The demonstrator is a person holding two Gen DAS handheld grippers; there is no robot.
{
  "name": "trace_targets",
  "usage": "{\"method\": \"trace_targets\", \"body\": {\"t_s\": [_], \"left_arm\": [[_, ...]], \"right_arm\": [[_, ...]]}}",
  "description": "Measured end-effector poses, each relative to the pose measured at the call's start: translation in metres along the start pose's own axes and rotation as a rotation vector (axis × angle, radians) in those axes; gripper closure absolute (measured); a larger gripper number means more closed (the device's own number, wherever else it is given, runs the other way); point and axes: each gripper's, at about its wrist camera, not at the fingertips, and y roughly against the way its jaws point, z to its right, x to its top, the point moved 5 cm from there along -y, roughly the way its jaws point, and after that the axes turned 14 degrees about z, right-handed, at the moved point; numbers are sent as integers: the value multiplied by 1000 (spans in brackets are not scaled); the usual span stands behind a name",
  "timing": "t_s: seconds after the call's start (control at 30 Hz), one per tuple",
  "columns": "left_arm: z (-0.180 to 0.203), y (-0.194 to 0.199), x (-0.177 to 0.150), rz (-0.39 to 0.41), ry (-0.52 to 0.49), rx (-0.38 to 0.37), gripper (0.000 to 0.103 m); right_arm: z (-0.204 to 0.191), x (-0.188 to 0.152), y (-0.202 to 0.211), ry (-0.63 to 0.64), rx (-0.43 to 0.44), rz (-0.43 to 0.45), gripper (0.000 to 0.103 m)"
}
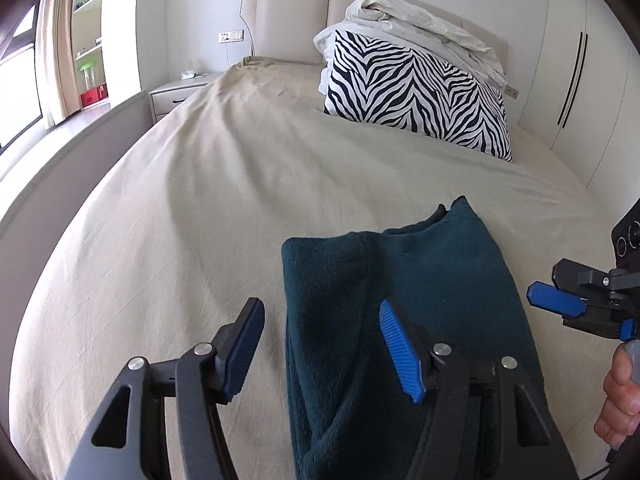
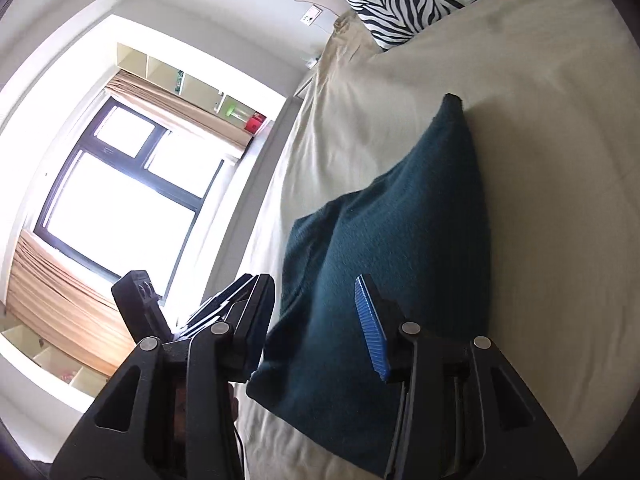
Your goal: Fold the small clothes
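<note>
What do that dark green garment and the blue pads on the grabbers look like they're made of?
The dark green garment looks like a soft, matte fleece or brushed knit: its surface is fuzzy and it folds thickly. The exact fibre can't be told. The blue pads on the left gripper look like moulded rubber or soft plastic, with fine ribs across the face. The right gripper has the same ribbed pads.

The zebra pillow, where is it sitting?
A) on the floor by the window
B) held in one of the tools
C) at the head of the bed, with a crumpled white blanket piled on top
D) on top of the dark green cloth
C: the zebra pillow leans near the headboard with the white blanket heaped on it, far from the dark green cloth, and both tools are open and hold nothing.
</note>
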Motion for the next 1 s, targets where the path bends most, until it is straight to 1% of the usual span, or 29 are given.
{"method": "trace_targets", "body": {"t_s": [0.03,0.07,0.1,0.13,0.17,0.23,0.3,0.33,0.4,0.43,0.47,0.5,0.53,0.57,0.6,0.63,0.7,0.73,0.8,0.87,0.93,0.97,1.0], "left_arm": [[0,-16,-4,-41,-8,13,39],[-2,-34,-14,-112,0,16,39],[-6,-51,-29,-179,29,-3,37],[-11,-57,-38,-185,77,-32,33],[-16,-56,-40,-160,114,-61,33],[-18,-49,-39,-145,121,-78,33],[-17,-44,-37,-128,113,-72,34],[-17,-41,-35,-116,109,-66,34],[-16,-41,-34,-98,99,-51,33],[-16,-45,-36,-109,95,-51,31],[-15,-49,-38,-116,95,-55,31],[-16,-52,-39,-117,94,-60,29],[-17,-56,-39,-121,102,-68,28],[-18,-57,-39,-127,117,-76,28],[-20,-55,-38,-124,125,-84,28],[-20,-50,-35,-115,124,-87,28],[-23,-34,-30,-74,134,-78,29],[-27,-23,-28,-54,153,-78,29],[-40,-4,-28,-35,239,-115,28],[-52,4,-36,-81,315,-139,28],[-55,10,-45,-125,321,-155,28],[-53,10,-51,-152,315,-161,28],[-50,10,-58,-182,318,-175,28]], "right_arm": [[7,4,-14,-30,-21,-13,61],[16,5,-33,-52,-69,-34,61],[32,2,-48,-63,-133,-69,63],[43,-3,-63,-85,-158,-85,72],[51,-4,-63,-104,-148,-65,73],[52,-1,-55,-99,-117,-60,72],[41,2,-45,-32,-129,-51,69],[34,9,-46,-6,-132,-34,60],[18,23,-45,-12,-92,3,53],[14,28,-48,-12,-78,13,49],[10,32,-57,-1,-92,17,46],[12,33,-63,15,-143,16,38],[22,33,-77,26,-214,1,36],[34,28,-91,33,-248,-28,37],[45,20,-98,50,-241,-41,37],[44,19,-97,87,-232,-29,37],[28,20,-82,132,-222,-11,36],[24,21,-72,120,-210,-3,36],[18,20,-47,75,-158,2,36],[23,16,-22,58,-182,-6,35],[40,7,-6,18,-194,-43,35],[53,1,2,-7,-220,-58,35],[65,-2,1,-31,-248,-70,35]]}}
